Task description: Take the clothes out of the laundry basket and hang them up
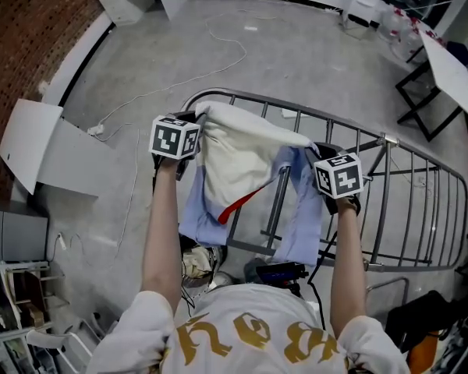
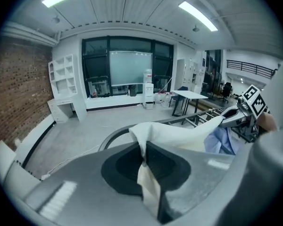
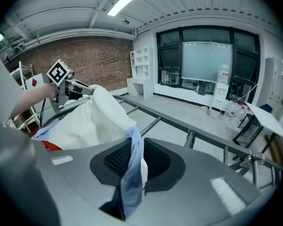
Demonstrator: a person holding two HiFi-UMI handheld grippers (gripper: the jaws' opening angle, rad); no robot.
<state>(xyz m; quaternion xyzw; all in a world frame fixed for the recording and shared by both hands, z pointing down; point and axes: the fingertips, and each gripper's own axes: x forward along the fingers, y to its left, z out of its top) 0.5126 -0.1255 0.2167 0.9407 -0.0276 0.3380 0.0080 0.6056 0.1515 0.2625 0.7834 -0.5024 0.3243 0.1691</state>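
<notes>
A white garment (image 1: pixel 238 158) with a red trim is stretched between my two grippers above the grey metal drying rack (image 1: pixel 409 185). My left gripper (image 1: pixel 189 131) is shut on its left corner; in the left gripper view the white cloth (image 2: pixel 179 135) runs out from between the jaws. My right gripper (image 1: pixel 321 162) is shut on the other end, where white cloth and a light blue fabric (image 3: pixel 132 173) are pinched together. A light blue garment (image 1: pixel 300 216) hangs over the rack bars below the white one.
The rack's rails (image 3: pixel 179 109) stretch away to the right. A white cable (image 1: pixel 179 80) trails over the concrete floor. A white board (image 1: pixel 43 146) leans at the left by the brick wall. A white table (image 1: pixel 452 68) stands at the far right.
</notes>
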